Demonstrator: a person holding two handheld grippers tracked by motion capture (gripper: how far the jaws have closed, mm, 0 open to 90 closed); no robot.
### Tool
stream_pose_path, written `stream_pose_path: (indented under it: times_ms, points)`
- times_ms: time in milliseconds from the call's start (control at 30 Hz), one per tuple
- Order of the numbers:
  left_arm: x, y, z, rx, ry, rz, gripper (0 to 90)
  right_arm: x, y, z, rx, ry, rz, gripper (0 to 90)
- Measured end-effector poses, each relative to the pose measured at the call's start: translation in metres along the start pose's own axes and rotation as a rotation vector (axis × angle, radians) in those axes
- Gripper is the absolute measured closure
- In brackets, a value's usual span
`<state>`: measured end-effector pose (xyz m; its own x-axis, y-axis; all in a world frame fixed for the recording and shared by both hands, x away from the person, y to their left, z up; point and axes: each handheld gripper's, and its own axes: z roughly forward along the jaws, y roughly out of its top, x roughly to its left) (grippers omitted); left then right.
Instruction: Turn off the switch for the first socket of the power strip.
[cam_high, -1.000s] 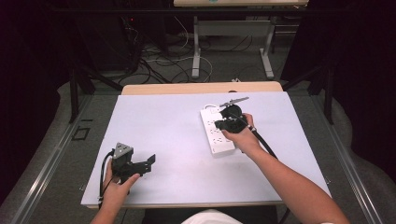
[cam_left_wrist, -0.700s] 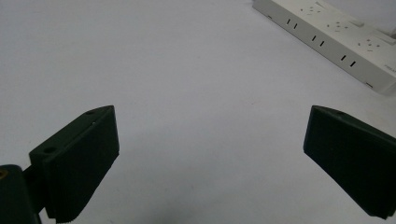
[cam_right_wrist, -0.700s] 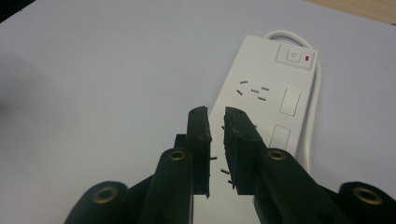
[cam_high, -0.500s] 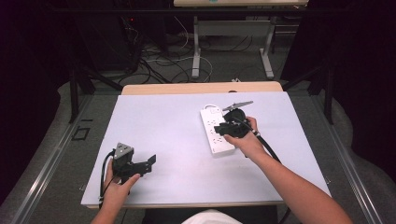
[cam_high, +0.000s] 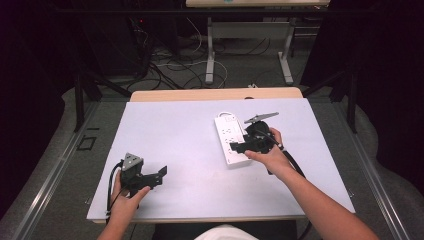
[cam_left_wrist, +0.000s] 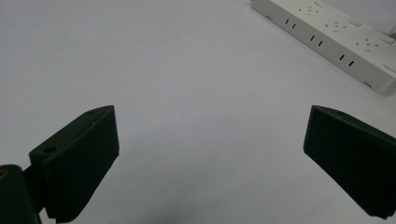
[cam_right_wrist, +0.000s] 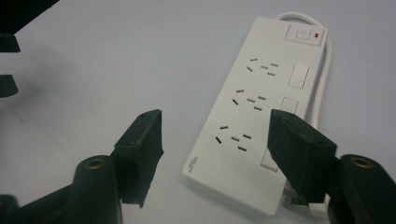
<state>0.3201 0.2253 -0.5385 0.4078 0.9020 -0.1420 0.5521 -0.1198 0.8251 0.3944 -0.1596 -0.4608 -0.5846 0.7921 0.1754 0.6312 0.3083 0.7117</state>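
The white tabletop carries one power strip, lying flat right of centre. Since a second ago the right gripper has shifted slightly along the strip toward its near end, jaws parted wide and empty above it; an approach seems underway. The left gripper stays well left of the strip, jaws wide, holding nothing.

We find the pale matte table sheet evenly bright under overhead light, surroundings falling to near black. The high view is soft and grainy. Beneath the black ridged fingers, faint diffuse shadows; fingers nearest the lens blur slightly.
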Motion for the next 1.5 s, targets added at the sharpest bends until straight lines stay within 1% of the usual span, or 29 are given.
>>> stream_pose_path:
  times_ms: [167,233,267,300,400,533,633,733,833,867,933,1100,1133,1267,1300,1333,1367,1400,1433,1500]
  points:
    - [0.0,0.0,-0.001,0.007,-0.003,0.002,3.2,0.0,-0.004,-0.007,-0.006,-0.001,0.005,25.3]
    - [0.0,0.0,-0.001,0.004,-0.003,0.001,3.2,-0.001,-0.006,-0.01,-0.012,-0.016,0.001,23.1]
    - [0.0,0.0,-0.001,0.003,-0.003,0.001,3.2,-0.002,-0.007,-0.012,-0.013,-0.026,-0.008,21.8]
    - [0.0,0.0,-0.001,-0.007,0.002,0.0,3.2,-0.002,-0.009,-0.013,-0.01,-0.03,-0.008,20.0]
    - [0.0,0.0,-0.001,-0.005,0.002,0.0,3.2,-0.005,-0.013,-0.017,-0.011,-0.055,-0.018,16.2]
    - [0.0,0.0,-0.001,-0.005,0.001,-0.001,3.2,-0.011,-0.02,-0.023,-0.012,-0.062,-0.015,14.6]
    - [0.0,0.0,-0.001,-0.006,0.003,0.0,3.2,-0.015,-0.026,-0.028,-0.026,-0.065,-0.004,9.5]
    - [-0.001,0.0,-0.001,-0.001,0.003,0.001,3.2,-0.019,-0.031,-0.034,-0.035,-0.052,0.012,3.5]
    - [-0.001,0.0,-0.001,-0.002,0.004,0.001,3.2,-0.023,-0.037,-0.039,-0.047,-0.056,0.017,0.7]
    - [-0.001,0.0,-0.001,-0.003,0.004,0.0,3.2,-0.024,-0.038,-0.041,-0.042,-0.06,0.025,0.0]
    - [-0.001,0.0,-0.001,-0.003,0.005,0.0,3.2,-0.027,-0.042,-0.043,-0.04,-0.077,0.017,0.0]
    - [-0.001,0.0,-0.002,-0.003,0.006,0.001,3.2,-0.035,-0.053,-0.05,-0.043,-0.151,0.016,0.0]
    - [-0.001,0.0,-0.002,-0.003,0.006,0.001,3.2,-0.037,-0.055,-0.051,-0.039,-0.161,0.027,0.0]
    - [-0.001,0.0,-0.001,-0.003,0.006,0.001,3.2,-0.045,-0.064,-0.055,-0.044,-0.173,0.057,0.0]
    - [-0.001,0.0,-0.001,-0.002,0.006,0.001,3.2,-0.047,-0.066,-0.056,-0.041,-0.179,0.062,0.0]
    - [-0.001,0.0,-0.001,-0.004,0.005,0.001,3.2,-0.049,-0.068,-0.058,-0.051,-0.184,0.061,0.0]
    - [-0.001,0.0,-0.001,-0.006,0.006,0.001,3.2,-0.05,-0.07,-0.058,-0.052,-0.188,0.077,0.0]
    - [-0.001,0.0,-0.001,-0.006,0.006,0.001,3.2,-0.052,-0.072,-0.06,-0.055,-0.195,0.071,0.0]
    - [-0.001,0.0,-0.001,-0.006,0.006,0.001,3.2,-0.054,-0.075,-0.061,-0.055,-0.199,0.084,0.0]
    - [-0.001,0.0,-0.001,-0.006,0.006,0.001,3.2,-0.057,-0.079,-0.062,-0.065,-0.202,0.091,0.0]
